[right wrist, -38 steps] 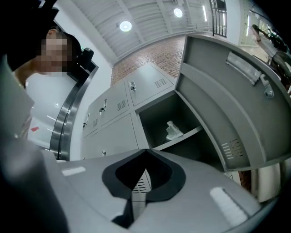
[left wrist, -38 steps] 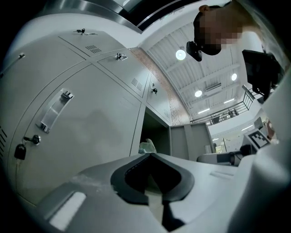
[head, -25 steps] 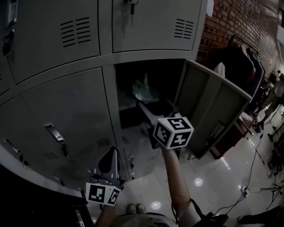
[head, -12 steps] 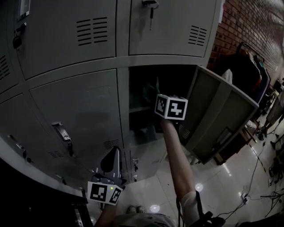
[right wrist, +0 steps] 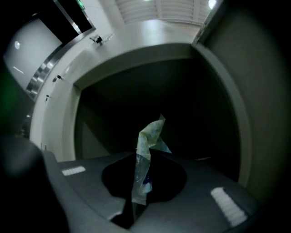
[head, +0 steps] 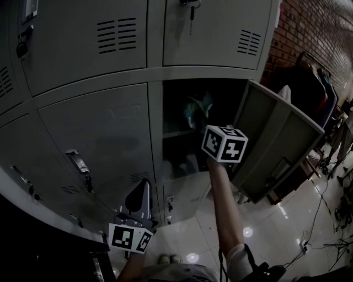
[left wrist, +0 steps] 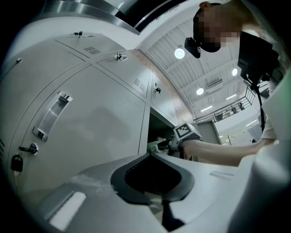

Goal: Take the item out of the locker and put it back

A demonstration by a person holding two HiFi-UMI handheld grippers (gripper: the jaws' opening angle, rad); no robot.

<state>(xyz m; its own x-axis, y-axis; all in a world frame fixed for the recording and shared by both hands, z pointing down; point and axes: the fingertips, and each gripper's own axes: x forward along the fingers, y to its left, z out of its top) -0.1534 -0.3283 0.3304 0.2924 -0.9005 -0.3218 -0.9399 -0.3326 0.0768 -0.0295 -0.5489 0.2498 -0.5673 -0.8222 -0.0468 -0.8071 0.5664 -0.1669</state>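
A bank of grey metal lockers (head: 99,126) filled the view, brick wall to the right, glossy floor below. One locker (head: 176,165) stood open, its door (head: 276,143) swung out to the right so the opening was free to reach into.

And there was the item: a crinkled plastic bag (right wrist: 150,134), up at the mouth of that open locker, just above the inner shelf. The right gripper (right wrist: 148,157) had its jaws clamped together on the bag's lower end, so the rest stood up loose above them. That looked like a pinch on thin film, good for lifting it out.

The left gripper (left wrist: 151,155) hung low in front of the closed lockers, jaws together with nothing between them, seemingly kept out of the way.

As for writing, none could be read. The bag showed a bluish patch of print, too small to make out. A key (head: 191,5) hung in the locker door above.
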